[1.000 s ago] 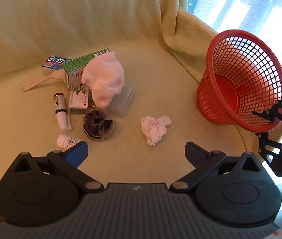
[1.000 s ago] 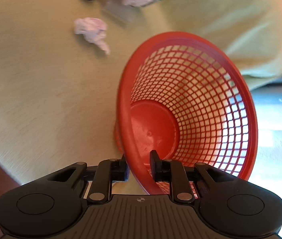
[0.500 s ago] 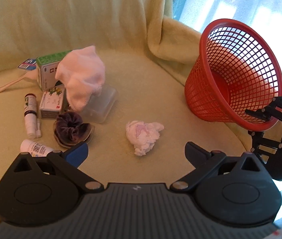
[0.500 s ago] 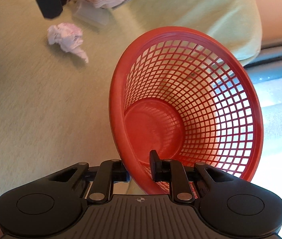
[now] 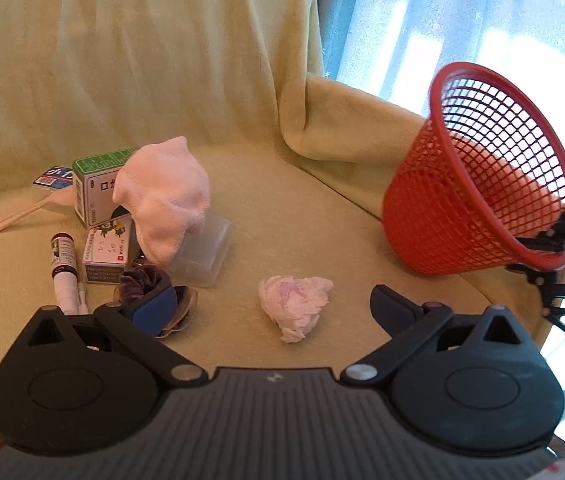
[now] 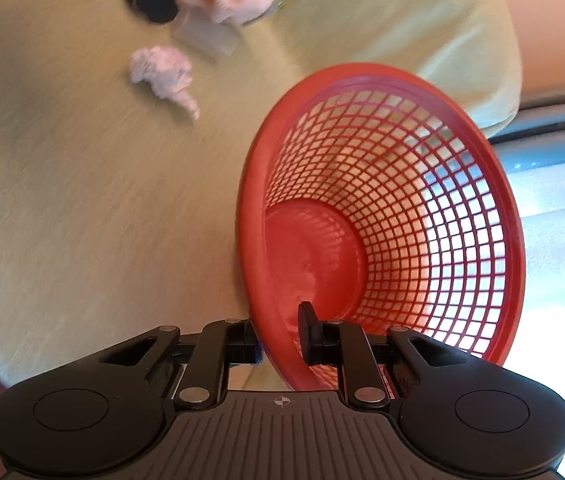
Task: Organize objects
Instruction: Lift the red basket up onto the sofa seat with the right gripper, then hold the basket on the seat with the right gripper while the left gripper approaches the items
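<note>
The crumpled pink-and-white tissue wad (image 5: pixel 293 307) lies on the pale yellow-green fabric-covered seat (image 5: pixel 82 280), between the clutter at the left (a dark purple scrunchie (image 5: pixel 150 284), a clear plastic lidded box (image 5: pixel 202 256) and a pink cloth (image 5: pixel 166 200) draped over it) and the red plastic mesh basket (image 5: pixel 478 184) at the right. It looks feather-light, soft and crushable, so a pinch across its bulging middle should hold it. The left gripper (image 5: pixel 270 306) hovers over it with jaws wide apart, while the right gripper (image 6: pixel 278 336) is clamped on the basket's near rim, holding it tilted toward the tissue.
</note>
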Demonstrator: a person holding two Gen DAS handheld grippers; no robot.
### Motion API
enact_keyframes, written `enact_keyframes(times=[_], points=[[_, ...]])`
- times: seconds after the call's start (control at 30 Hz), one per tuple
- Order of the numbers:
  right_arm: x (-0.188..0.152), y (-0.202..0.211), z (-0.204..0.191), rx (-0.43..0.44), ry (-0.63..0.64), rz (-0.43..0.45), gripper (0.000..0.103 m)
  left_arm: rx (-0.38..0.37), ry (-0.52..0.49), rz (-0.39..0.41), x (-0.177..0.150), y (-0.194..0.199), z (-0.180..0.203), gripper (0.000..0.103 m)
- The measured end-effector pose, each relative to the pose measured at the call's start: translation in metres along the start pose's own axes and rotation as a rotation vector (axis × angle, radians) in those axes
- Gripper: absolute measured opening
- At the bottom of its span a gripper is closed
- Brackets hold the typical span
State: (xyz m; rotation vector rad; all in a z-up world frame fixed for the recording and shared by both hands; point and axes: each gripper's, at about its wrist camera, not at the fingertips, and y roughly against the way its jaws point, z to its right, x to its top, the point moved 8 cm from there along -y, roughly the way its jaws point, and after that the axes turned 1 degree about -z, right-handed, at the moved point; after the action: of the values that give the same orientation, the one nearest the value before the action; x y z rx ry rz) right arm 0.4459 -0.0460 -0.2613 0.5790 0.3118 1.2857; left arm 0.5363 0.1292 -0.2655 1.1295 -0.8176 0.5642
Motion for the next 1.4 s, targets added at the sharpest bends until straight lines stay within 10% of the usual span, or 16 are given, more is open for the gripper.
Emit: enact_keyframes(times=[0.43,0.87,1.4], points=[[0.024,0.035,-0.020,0.112,0.095,-0.311,0.015,-0.032,0.013,0.069,0.011,0.063,-0.031,0.101],[0.089,0.002,-0.037,-0.046,0.030,-0.235,0.015,0.039,0.055,0.067,-0.009,0.110,-0.096,0.101],[0.139,-0.045,-0.026,-0.211,-0.038,-0.068,0.007,0.038,0.046,0.052,-0.010,0.091,-0.085,0.101]])
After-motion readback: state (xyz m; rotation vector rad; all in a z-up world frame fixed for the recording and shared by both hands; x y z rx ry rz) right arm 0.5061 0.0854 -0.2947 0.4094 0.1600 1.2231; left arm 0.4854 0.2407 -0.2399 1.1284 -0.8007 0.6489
